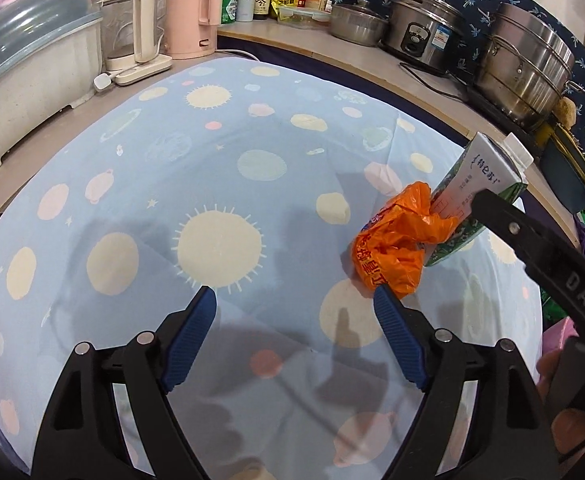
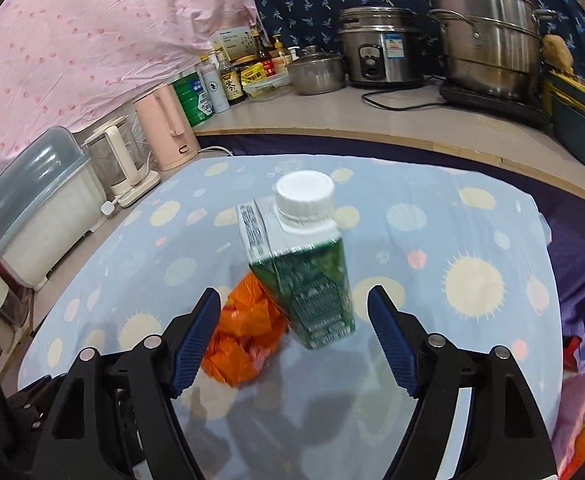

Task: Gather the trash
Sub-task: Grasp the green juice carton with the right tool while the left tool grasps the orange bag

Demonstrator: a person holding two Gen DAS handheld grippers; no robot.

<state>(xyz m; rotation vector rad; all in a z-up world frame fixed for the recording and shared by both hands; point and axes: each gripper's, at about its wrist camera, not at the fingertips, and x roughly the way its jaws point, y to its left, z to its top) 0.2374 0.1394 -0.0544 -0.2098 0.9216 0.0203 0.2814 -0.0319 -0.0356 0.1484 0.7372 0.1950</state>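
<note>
A green and white drink carton (image 2: 304, 268) with a white screw cap stands upright on the blue patterned tablecloth (image 2: 472, 248). A crumpled orange plastic bag (image 2: 248, 332) lies against its left side. My right gripper (image 2: 292, 300) is open, its blue pads on either side of the carton and just short of it. In the left wrist view the carton (image 1: 468, 196) and the bag (image 1: 396, 248) sit at the right, partly behind the right gripper's black body (image 1: 552, 264). My left gripper (image 1: 294, 300) is open and empty; its right pad (image 1: 392, 320) is close to the bag.
A white dish box with a clear lid (image 2: 40, 204), a glass kettle (image 2: 120, 164) and a pink kettle (image 2: 168, 136) stand along the left counter. Bottles (image 2: 228, 80), a lidded pot (image 2: 316, 68), a rice cooker (image 2: 380, 48) and a steel steamer (image 2: 488, 28) line the back counter.
</note>
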